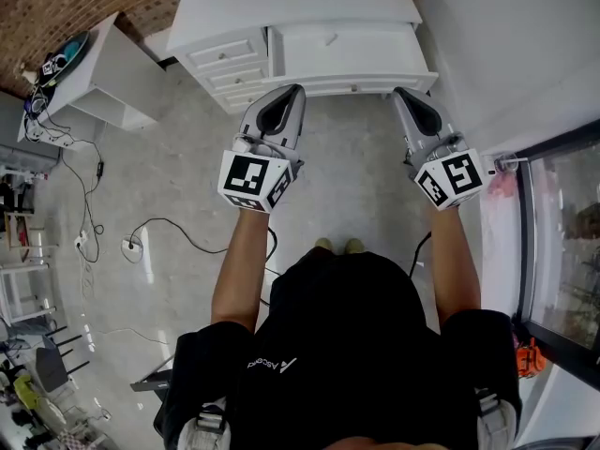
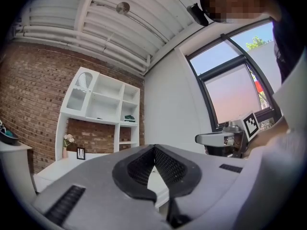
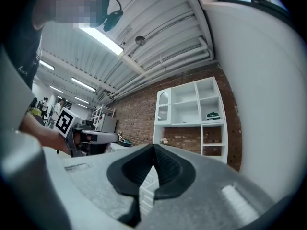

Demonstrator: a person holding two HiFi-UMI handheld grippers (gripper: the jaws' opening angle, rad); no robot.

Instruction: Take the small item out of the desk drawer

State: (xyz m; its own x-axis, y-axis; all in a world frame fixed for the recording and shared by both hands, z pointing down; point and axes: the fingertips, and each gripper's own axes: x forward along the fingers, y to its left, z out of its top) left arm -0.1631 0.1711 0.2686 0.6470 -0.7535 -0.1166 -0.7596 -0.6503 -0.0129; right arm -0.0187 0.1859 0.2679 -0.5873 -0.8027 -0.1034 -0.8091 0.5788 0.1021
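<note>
A white desk (image 1: 300,7) stands in front of me, with a stack of small drawers (image 1: 225,52) at its left and a wide drawer (image 1: 342,50) in the middle. All of them look closed, and no small item shows. My left gripper (image 1: 286,94) hangs in the air just short of the small drawers, its jaws shut on nothing (image 2: 154,147). My right gripper (image 1: 403,94) is level with it near the desk's right corner, also shut and empty (image 3: 153,146). Each gripper view catches the other gripper off to its side.
A white shelf unit (image 2: 103,104) stands on the desk against a brick wall. A white side table (image 1: 103,73) with cables sits at the left. More cables and a socket (image 1: 131,245) lie on the floor. A white wall and a window (image 1: 562,242) close off the right.
</note>
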